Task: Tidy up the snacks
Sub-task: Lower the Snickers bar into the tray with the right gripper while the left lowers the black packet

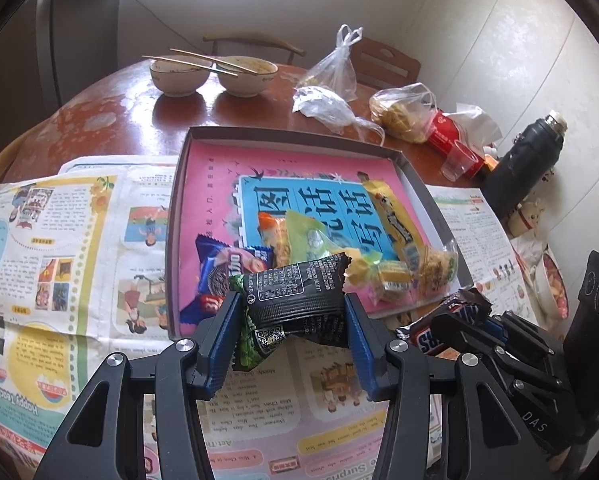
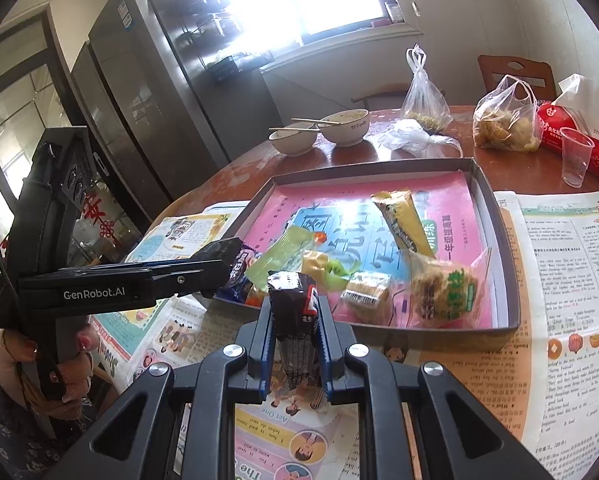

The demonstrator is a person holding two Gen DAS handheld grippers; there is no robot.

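Left tool (image 1: 295,312) is clamped across the middle of a black pack (image 1: 299,300), pads on its two short sides, film puckered between them. Right tool (image 2: 295,320) is pinched tight on a Snickers bar (image 2: 295,296), which sticks out past the tips. Both are held just short of the near wall of the tray (image 2: 511,280), above the newspaper (image 2: 559,280) that covers the tabletop.

Handling, as I judge it:
- Black pack: light, soft pillow wrap with air in it, glossy film. It squashes rather than resists, so it could creep out under a loose grip. The mid-body hold looks right; the crimped ends would tear or slip.
- Snickers: light, fairly stiff, slick wrapper. The narrow pinch across its width is good, but the free end may swing if the tool tilts.
- Neither is fragile; a short drop should be harmless.

Edges and room:
- The tray wall is low but has to be cleared; come in over the near edge, not through it.
- The near half is crowded: Oreo pack (image 1: 219,272), green pouch (image 1: 311,236), yellow bar (image 1: 395,216), clear-wrapped snacks (image 2: 443,292) at the right corner.
- The far half, over the pink book (image 1: 219,172), is bare, the best drop zone for both.
- The tools sit side by side, close together. Spread them before release.
- Bowls (image 1: 179,76), bags (image 1: 403,112) and cup (image 2: 575,156) lie beyond the tray, out of the path.
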